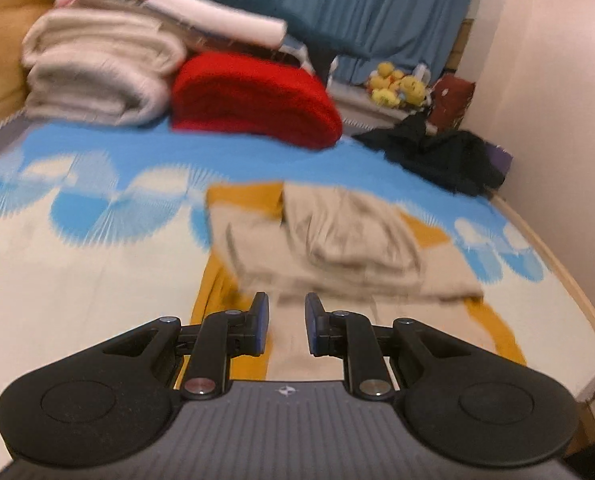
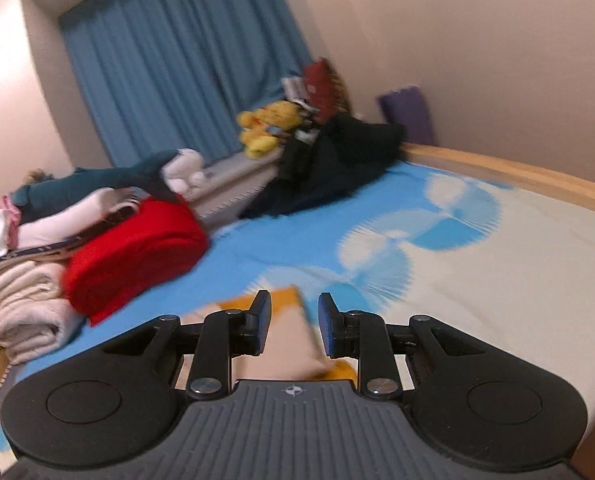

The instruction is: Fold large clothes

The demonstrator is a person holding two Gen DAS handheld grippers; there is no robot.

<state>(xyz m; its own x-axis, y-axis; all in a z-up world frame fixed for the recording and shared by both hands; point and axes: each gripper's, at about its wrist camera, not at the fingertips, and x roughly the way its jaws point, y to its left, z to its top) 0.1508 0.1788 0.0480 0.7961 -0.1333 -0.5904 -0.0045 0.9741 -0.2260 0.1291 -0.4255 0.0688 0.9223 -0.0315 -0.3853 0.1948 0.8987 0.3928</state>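
A beige and mustard-yellow garment (image 1: 337,240) lies partly folded on the blue and cream bedspread (image 1: 77,280), its beige upper layer bunched over the yellow part. My left gripper (image 1: 288,320) hovers above its near end, open by a narrow gap with nothing between the pads. In the right wrist view a corner of the same garment (image 2: 289,340) shows beneath my right gripper (image 2: 294,322). That gripper is also open by a narrow gap and holds nothing. Both views are blurred by motion.
At the back of the bed are a stack of folded cream blankets (image 1: 97,76), a folded red blanket (image 1: 253,96) and a heap of black clothes (image 1: 445,156). Yellow plush toys (image 1: 397,86) sit by the blue curtain (image 1: 361,8). The wooden bed edge (image 2: 517,172) runs along the wall.
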